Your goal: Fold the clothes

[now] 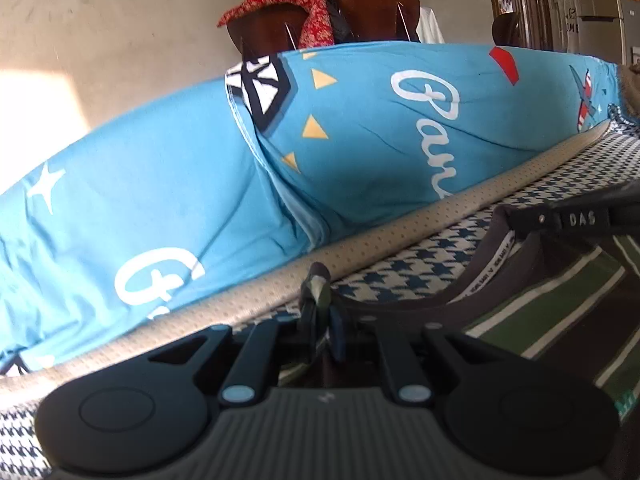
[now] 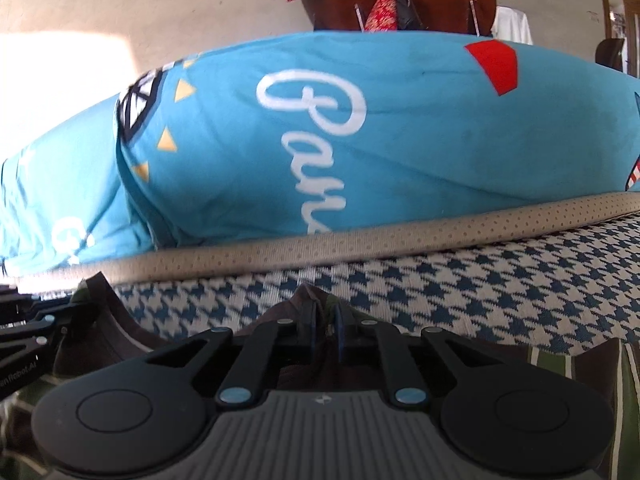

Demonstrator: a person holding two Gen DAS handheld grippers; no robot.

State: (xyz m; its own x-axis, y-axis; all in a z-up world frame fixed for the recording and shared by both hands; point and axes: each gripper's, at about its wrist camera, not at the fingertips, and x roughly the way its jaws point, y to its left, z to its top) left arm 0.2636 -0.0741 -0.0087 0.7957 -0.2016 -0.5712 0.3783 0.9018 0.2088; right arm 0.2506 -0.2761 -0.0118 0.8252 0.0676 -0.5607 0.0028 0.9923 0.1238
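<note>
A dark brown shirt with green and white stripes lies on a houndstooth cover. My left gripper is shut on a bunched edge of the shirt, and a tuft of cloth pokes up between its pads. In the left wrist view my right gripper reaches in from the right at the shirt's collar. In the right wrist view my right gripper is shut on a fold of the shirt. My left gripper shows at the left edge of that view.
A big blue printed quilt rises right behind the shirt, edged by a beige dotted band. Behind it stand brown chairs with a red floral cloth, a stained wall and a doorway.
</note>
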